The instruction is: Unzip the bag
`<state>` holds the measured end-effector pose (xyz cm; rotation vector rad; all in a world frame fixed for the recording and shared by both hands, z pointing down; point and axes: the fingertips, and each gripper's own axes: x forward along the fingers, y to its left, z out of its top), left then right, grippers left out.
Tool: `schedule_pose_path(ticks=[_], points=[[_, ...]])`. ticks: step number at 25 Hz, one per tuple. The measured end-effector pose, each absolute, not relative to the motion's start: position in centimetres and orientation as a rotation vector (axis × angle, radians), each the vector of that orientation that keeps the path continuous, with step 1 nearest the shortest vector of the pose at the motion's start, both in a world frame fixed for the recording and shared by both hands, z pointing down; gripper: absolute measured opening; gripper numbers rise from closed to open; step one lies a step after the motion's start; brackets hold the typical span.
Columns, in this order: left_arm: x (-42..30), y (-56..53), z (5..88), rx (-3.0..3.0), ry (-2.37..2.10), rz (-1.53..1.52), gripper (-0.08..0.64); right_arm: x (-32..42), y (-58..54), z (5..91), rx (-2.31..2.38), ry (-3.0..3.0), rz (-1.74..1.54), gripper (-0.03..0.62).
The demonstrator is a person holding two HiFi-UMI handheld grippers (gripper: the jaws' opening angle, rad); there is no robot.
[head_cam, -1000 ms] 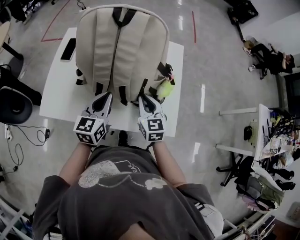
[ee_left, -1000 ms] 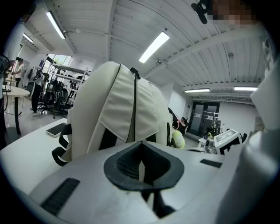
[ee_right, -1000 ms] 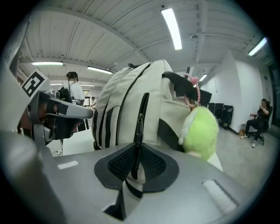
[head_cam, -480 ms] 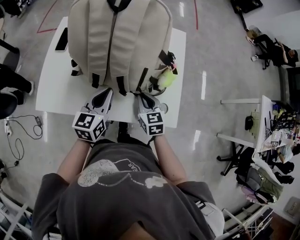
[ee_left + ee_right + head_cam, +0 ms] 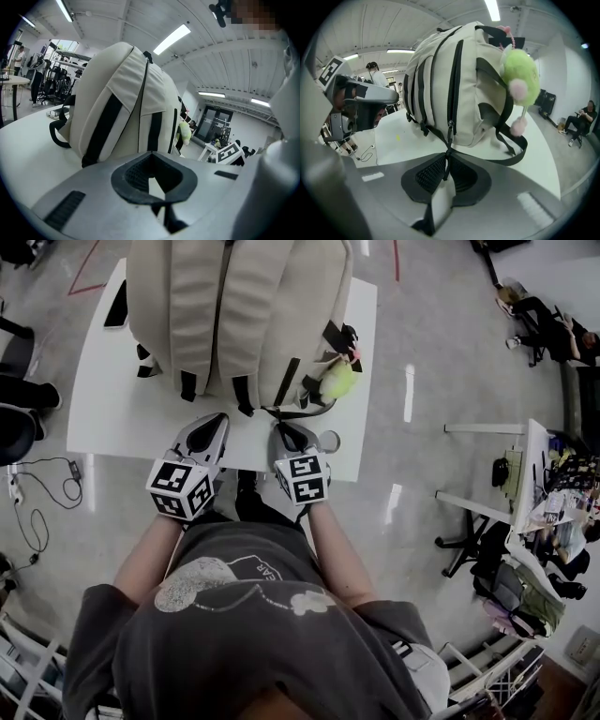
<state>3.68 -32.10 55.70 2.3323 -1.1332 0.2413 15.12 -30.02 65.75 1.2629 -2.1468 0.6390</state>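
Over white table [image 5: 103,418], right gripper [image 5: 284,430] pinches backpack's [image 5: 234,306] zipper pull [image 5: 449,136]; left gripper [image 5: 214,420] alongside.

the bag [image 5: 234,315] rests on the tabletop [image 5: 103,409]. left of the bag, a phone [image 5: 116,304] lies on the tabletop by its far left edge. a plush toy [image 5: 337,381] hangs at the bag's right side. in front of the bag's near end sit both claws: the left claw [image 5: 216,420] just short of the bag, and the right claw [image 5: 284,429] beside it, pinching the zip pull [image 5: 449,140] at the bag's near right corner.
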Motion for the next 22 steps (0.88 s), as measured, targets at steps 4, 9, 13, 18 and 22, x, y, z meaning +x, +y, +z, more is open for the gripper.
schedule_pose_path(ticks=[4,9,13,18,22], points=[[3.0,-31.6,56.1,2.306,-1.138,0.242,0.005,15.4,-29.7,66.8,1.256,-2.088,0.684,0.031],[2.4,-31.4,56.3,2.280,-1.141,0.236,0.005,15.5,-29.5,67.4,1.239,-2.039,0.707,0.031],[2.2,-31.2,56.2,2.283,-1.139,0.237,0.005,15.5,-29.4,67.4,1.248,-2.025,0.722,0.031],[2.4,-31.2,55.9,2.293,-1.133,0.228,0.005,15.4,-29.3,67.2,1.278,-2.031,0.711,0.032],[2.2,-31.0,55.1,2.315,-1.135,0.211,0.005,15.6,-29.2,66.6,1.342,-2.016,0.662,0.034]])
